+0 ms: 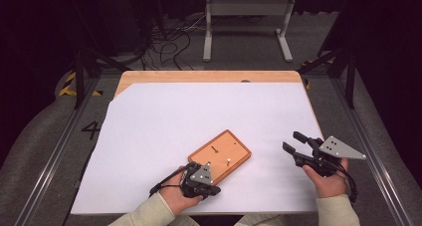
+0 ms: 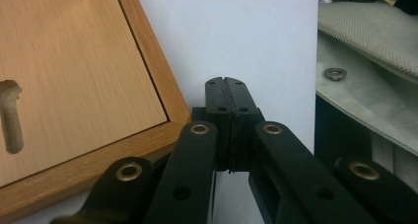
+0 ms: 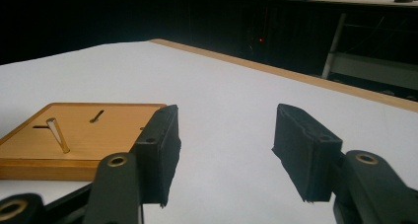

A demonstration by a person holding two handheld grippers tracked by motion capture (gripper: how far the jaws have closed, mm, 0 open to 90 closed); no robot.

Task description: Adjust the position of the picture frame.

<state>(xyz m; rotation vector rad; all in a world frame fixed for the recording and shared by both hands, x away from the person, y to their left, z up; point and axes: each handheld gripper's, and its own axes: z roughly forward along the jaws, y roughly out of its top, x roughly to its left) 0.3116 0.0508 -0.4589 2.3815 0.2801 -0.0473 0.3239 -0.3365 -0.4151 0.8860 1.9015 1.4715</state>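
A wooden board [image 1: 221,151] with slots and small metal pins lies on the white sheet, near the front middle. My left gripper [image 1: 215,189] rests at the board's near corner, jaws shut with nothing between them. In the left gripper view the pads [image 2: 217,98] press together just right of the board's corner [image 2: 74,86], which has a keyhole slot [image 2: 10,118]. My right gripper [image 1: 293,141] hovers open to the right of the board. Between and past its own fingertips [image 3: 224,155] lies bare sheet. The board [image 3: 113,123] lies to their left, with a leaning metal pin [image 3: 58,134].
A white sheet [image 1: 199,106] covers most of the wooden table [image 1: 209,76]. A metal nut [image 2: 335,74] lies on grey fabric beyond the sheet's edge. Past the table's far edge are cables and a grey metal stand [image 1: 246,22] on the floor.
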